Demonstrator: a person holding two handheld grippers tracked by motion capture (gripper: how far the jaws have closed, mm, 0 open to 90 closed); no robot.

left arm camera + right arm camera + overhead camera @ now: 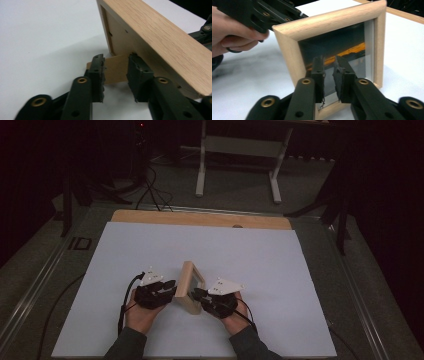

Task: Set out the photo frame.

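My left gripper [115, 72] stands part open behind the picture frame [190, 287], its jaws on either side of the thin cardboard stand [115, 68] that sticks out from the frame's back. I see a small gap between the pads and the stand, so I have hold of nothing there. My right gripper [328, 75] is also slightly open, its jaws close together and pointed at the glass front of the frame; the tips are just in front of the glass and lower rail, and I cannot tell whether they touch. Nothing is between them.

The frame is light wood and stands upright on its lower edge, between my two grippers. In the high view my left gripper [167, 287] is at its left face and my right gripper [199, 295] at its right. It stands on the white sheet [260, 270] that covers the bench [200, 217], somewhat nearer the near edge than the far one, about midway between the left and right edges.
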